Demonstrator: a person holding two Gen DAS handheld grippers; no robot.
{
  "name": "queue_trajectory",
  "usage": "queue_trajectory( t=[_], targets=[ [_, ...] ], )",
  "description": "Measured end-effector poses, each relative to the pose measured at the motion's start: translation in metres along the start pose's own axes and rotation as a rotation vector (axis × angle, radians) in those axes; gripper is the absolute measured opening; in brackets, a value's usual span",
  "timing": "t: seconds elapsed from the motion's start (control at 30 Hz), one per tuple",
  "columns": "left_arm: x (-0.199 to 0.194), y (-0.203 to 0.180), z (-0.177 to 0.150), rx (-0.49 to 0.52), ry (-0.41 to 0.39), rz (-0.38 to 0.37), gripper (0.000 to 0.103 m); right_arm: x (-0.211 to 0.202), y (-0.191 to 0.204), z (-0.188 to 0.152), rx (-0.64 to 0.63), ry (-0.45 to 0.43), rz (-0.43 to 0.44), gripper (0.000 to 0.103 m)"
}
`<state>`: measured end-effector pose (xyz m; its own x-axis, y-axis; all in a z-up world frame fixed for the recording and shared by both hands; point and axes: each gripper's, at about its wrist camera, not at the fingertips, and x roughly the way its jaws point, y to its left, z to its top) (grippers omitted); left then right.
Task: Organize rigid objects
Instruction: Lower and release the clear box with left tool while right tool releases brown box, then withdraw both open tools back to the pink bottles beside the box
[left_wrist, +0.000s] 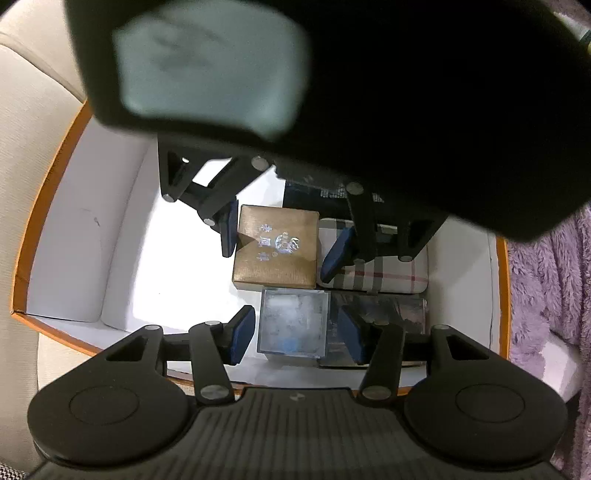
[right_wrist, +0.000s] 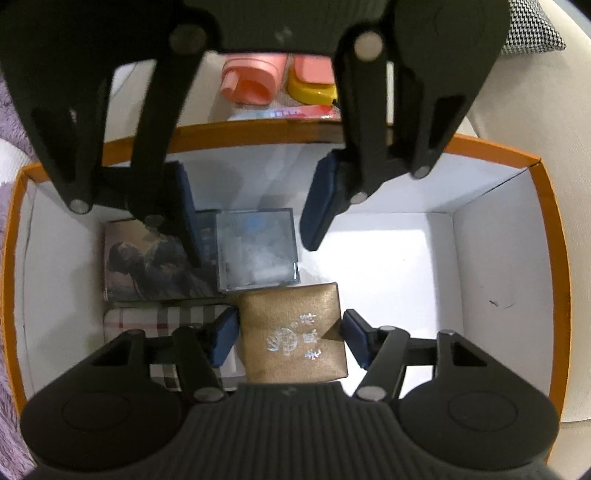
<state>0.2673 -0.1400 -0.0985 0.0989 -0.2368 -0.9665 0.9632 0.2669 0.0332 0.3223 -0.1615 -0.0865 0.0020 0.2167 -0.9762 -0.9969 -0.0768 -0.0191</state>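
Both your grippers point down into the orange-rimmed box (right_wrist: 236, 133), each straddling a small case on its white floor. Your left gripper (left_wrist: 297, 336) hangs low in the left wrist frame, its blue pads either side of the clear case (left_wrist: 293, 323); a gap shows on both sides (the pads press on nothing), so it is part open and holding nothing. Your right gripper (right_wrist: 290, 341) sits low in the right wrist frame around the gold box (right_wrist: 293, 332), also part open, pads near its flanks but clear of them. The gold box lies directly beyond the clear case, at the centre of the left wrist frame, the two nearly edge to edge. To their right in that view rest a plaid case (left_wrist: 384, 273) and a picture-printed flat box (left_wrist: 384, 314), packed close. The wide bare floor lies to the left in that view, so any tidying shift likely runs that way or toward the packed row. Each case sits squarely between its own gripper's pads; closing would meet the side faces. Beyond the box's rim, top of the right wrist frame, sit a pink plastic item (right_wrist: 255, 79) and a yellow one (right_wrist: 312, 86).
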Motion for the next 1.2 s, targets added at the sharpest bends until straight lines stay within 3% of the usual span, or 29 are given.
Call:
queue_trajectory(
  t=[0.33, 0.53, 0.87, 1.0, 1.2],
  targets=[
    [-0.022, 0.005, -0.009, -0.120, -0.090, 0.031, 0.060, -0.010, -0.015, -0.010, 0.100, 0.036, 0.000, 0.070],
    [-0.055, 0.000, -0.021, -0.190, -0.176, 0.047, 0.059, -0.035, -0.011, -0.014, 0.210, 0.004, -0.015, 0.070],
    [-0.110, -0.041, -0.065, -0.399, -0.356, 0.139, 0.056, -0.086, 0.031, 0.006, 0.464, -0.085, -0.196, 0.069],
    [-0.120, -0.061, -0.084, -0.491, -0.375, 0.215, 0.053, -0.102, 0.053, 0.019, 0.546, -0.156, -0.246, 0.069],
    [-0.133, -0.080, -0.123, -0.684, -0.454, 0.255, 0.050, -0.111, 0.087, 0.045, 0.632, -0.266, -0.336, 0.068]
  ],
)
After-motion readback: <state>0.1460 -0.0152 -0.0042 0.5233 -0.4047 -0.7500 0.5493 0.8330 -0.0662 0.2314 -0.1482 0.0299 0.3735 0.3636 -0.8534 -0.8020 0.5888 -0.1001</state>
